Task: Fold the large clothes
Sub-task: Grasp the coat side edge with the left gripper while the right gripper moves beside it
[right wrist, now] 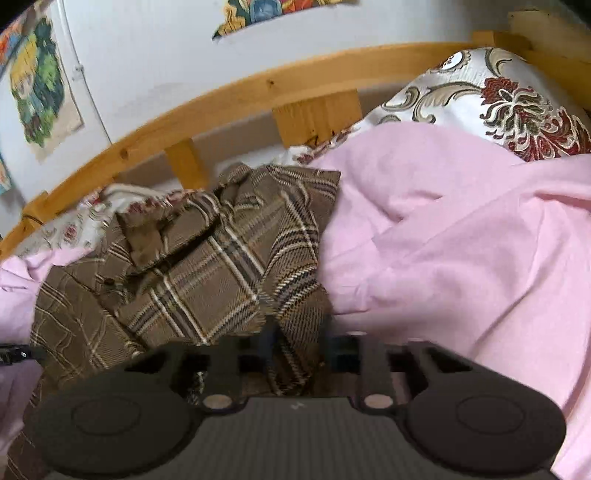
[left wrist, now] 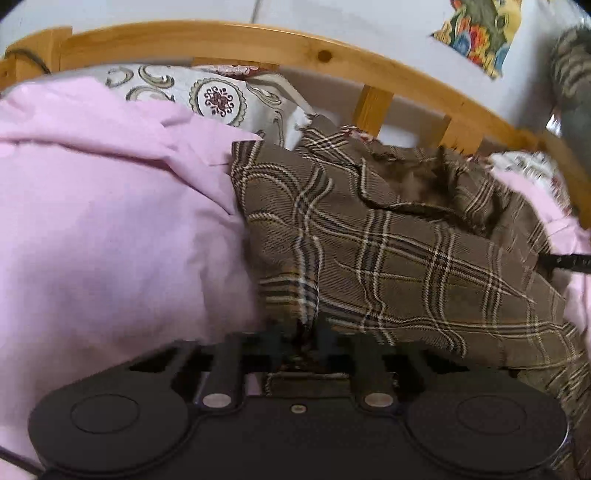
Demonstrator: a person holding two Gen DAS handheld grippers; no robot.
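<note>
left view, garment: brown plaid garment [left wrist: 388, 240] lies crumpled on pink sheet [left wrist: 110, 221], near the wooden bed rail [left wrist: 258, 40]; patterned pillow [left wrist: 218, 99] behind it.
left view, tool: left gripper [left wrist: 299, 332] low at the near plaid edge, jaws nearly together, a fold of plaid cloth between the fingers. Reads as a pinch on the hem.
left view, other tool: a thin black piece pokes in at the far right edge, likely part of the other gripper; too little shows to say more.
left view, wall: poster [left wrist: 480, 33] above the rail, not part of the job.
right view, garment: same plaid garment [right wrist: 207, 258], bunched, one flap folded over the middle; pink sheet [right wrist: 461, 240] to its right, floral pillow [right wrist: 498, 99] beyond.
right view, tool: right gripper [right wrist: 295, 343] at the near edge, jaws narrow, a strip of plaid running down between the fingers. Pinching the cloth, as far as blur allows.
right view, rail: wooden bed rail [right wrist: 258, 88] runs behind the pile.
step: grab phase. Both tools seem to have a corner or edge of the near hem; garment not yet spread or flat, no neat fold visible.
progress: early, judged from the crumpled lie.
next move calls for: lifting both pinched points together, pulling apart to tension the hem, then laying the cloth flat on the sheet before folding.
risk: thick weave may slip out of narrow jaws; the far bunch may drag along and catch near the rail.
</note>
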